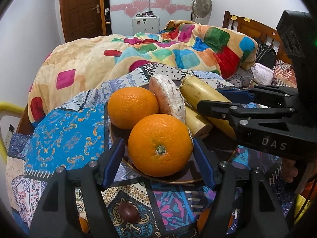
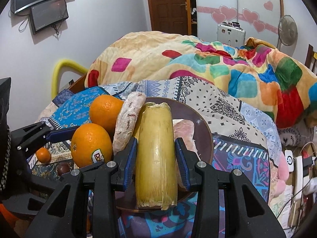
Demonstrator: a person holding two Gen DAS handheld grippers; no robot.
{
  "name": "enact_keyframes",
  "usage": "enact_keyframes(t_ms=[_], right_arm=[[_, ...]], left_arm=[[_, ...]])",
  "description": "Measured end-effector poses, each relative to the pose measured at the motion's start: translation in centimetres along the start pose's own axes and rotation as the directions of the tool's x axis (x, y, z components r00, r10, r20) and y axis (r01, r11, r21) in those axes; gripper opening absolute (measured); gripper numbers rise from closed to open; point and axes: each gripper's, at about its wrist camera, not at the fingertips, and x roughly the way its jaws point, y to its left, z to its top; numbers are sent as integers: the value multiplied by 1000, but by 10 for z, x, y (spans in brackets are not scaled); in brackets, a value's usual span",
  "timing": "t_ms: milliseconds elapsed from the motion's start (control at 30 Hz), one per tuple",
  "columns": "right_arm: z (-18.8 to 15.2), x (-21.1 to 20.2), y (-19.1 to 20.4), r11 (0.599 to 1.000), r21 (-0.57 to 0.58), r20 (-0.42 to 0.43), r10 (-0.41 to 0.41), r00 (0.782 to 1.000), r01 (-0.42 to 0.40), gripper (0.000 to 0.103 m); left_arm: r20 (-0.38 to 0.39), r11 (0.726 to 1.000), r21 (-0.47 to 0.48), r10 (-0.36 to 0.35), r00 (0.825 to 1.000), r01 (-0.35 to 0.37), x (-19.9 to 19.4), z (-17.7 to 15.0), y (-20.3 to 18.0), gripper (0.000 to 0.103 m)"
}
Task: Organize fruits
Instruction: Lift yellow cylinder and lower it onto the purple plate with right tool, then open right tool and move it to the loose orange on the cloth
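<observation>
A brown plate (image 1: 178, 180) on the patterned cloth holds two oranges, a frosted dried fruit disc (image 1: 168, 97) and a short cane piece (image 1: 195, 123). The near orange (image 1: 160, 144) sits between the fingers of my left gripper (image 1: 158, 150), which is open; the left pad stands clear of the peel. My right gripper (image 2: 155, 144) is shut on a yellow sugarcane piece (image 2: 155, 158) held over the plate (image 2: 206, 130), both pads against its sides. From the left wrist view that gripper (image 1: 210, 98) reaches in from the right. The far orange (image 1: 132, 107) leans on the disc.
A small tangerine (image 2: 43, 154) and a dark round fruit (image 2: 63, 168) lie on the cloth left of the plate. A pale chunk (image 2: 184, 132) rests on the plate behind the cane. A bed with a bright blanket (image 1: 138, 55) fills the space behind.
</observation>
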Motion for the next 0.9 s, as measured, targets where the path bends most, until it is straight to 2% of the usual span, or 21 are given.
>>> enact_keyframes(t_ms=[300, 667, 900], right_arm=[[0, -26, 0, 1000, 8, 27, -8, 1000, 8, 39], [-7, -80, 23, 1000, -13, 108, -8, 994, 10, 40], [-18, -106, 44, 999, -35, 142, 4, 990, 1, 42]], left_arm=[[9, 999, -30, 12, 1000, -12, -22, -5, 4, 73], [92, 995, -55, 83, 992, -79, -89, -11, 10, 74], [129, 991, -70, 120, 984, -112, -127, -27, 17, 81]])
